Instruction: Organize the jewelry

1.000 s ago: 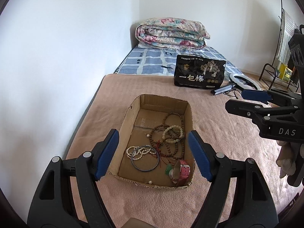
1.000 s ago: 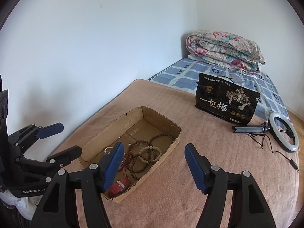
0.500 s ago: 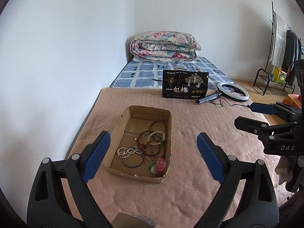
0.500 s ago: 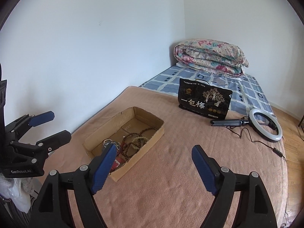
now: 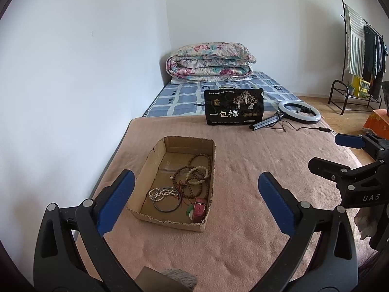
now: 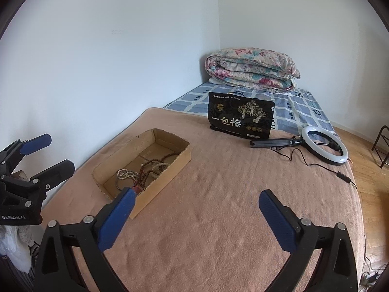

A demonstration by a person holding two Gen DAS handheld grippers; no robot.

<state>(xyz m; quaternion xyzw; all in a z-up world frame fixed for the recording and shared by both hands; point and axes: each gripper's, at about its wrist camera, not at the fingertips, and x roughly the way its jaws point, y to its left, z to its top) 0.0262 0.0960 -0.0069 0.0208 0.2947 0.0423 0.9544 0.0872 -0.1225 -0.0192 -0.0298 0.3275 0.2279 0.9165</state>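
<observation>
A shallow cardboard box [image 5: 148,163] lies on the tan blanket [image 5: 243,160]; it also shows in the right wrist view [image 6: 167,174]. In it lie brown bead strands [image 5: 192,177], a pale bead bracelet [image 5: 197,174], a pearl bracelet [image 5: 159,192], a dark bangle [image 5: 167,203] and a pink watch [image 5: 198,211]. My left gripper [image 5: 194,203] is open and empty, held back above the box's near end. My right gripper [image 6: 194,214] is open and empty, right of the box, and shows at the right of the left wrist view [image 5: 340,154].
A black printed bag [image 5: 234,108] stands at the blanket's far edge, with a ring light on a folded tripod [image 5: 297,113] beside it. A folded floral quilt [image 5: 209,62] lies at the bed's head. A wall runs along the left. A clothes rack [image 5: 359,48] stands far right.
Both grippers have pulled back and up from the box, so it looks smaller and farther. Both stay open and empty.
</observation>
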